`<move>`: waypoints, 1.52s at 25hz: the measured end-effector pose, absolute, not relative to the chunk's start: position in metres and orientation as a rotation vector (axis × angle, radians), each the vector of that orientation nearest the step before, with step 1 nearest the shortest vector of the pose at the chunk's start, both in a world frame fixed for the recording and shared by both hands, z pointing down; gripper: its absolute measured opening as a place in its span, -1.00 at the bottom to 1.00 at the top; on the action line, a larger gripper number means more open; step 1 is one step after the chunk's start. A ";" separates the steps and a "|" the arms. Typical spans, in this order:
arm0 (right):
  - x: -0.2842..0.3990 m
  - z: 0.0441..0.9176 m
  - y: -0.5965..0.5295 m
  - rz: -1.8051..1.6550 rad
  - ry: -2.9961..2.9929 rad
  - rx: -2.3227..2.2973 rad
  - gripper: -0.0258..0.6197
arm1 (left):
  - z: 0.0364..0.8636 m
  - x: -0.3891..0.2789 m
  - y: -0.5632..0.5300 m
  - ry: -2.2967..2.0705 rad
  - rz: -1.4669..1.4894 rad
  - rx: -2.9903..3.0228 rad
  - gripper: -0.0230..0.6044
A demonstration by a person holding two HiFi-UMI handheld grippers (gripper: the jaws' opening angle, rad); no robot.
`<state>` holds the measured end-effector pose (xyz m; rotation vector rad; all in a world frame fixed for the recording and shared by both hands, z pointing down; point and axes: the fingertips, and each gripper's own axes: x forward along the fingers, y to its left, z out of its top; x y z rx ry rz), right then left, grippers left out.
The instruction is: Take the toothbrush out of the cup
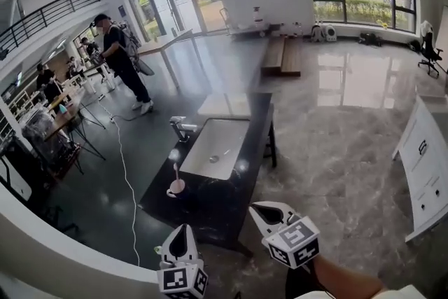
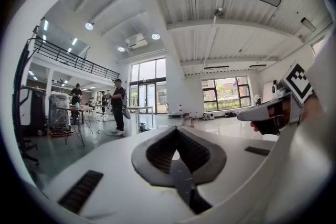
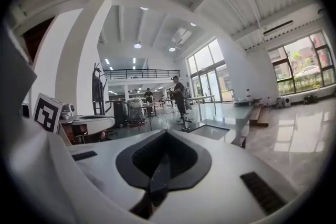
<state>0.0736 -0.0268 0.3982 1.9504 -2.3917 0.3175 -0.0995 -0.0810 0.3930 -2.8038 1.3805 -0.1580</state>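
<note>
On the black counter (image 1: 210, 210) stands a pink cup (image 1: 177, 186) with a toothbrush (image 1: 175, 169) upright in it, left of the white sink (image 1: 217, 147). A chrome faucet (image 1: 180, 127) rises behind the cup. In the head view my left gripper (image 1: 180, 229) hangs near the counter's front edge, short of the cup, shut and empty. My right gripper (image 1: 256, 209) floats off the counter's front right corner, also shut with nothing in it. Each gripper view looks level across the hall over closed jaws: left gripper (image 2: 176, 129), right gripper (image 3: 166, 132). The cup shows in neither gripper view.
A person in black (image 1: 120, 52) stands on the dark floor beyond the counter, with other people and laden tables (image 1: 63, 115) at far left. A white cable (image 1: 126, 178) runs along the floor. A white sign board (image 1: 427, 168) leans at right; a wooden bench (image 1: 282, 56) lies farther back.
</note>
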 end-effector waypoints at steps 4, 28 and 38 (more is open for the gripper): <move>0.057 0.406 -0.100 0.311 -2.517 1.783 -0.91 | 0.407 -0.122 -0.130 1.570 -0.186 -2.725 -0.91; -0.012 0.511 -0.416 0.568 -2.733 0.785 -0.91 | 0.493 -0.146 -0.354 2.457 -0.324 -2.265 -0.91; -0.005 0.515 -0.417 0.593 -2.734 0.798 -0.91 | 0.504 -0.127 -0.358 2.397 -0.369 -2.378 -0.91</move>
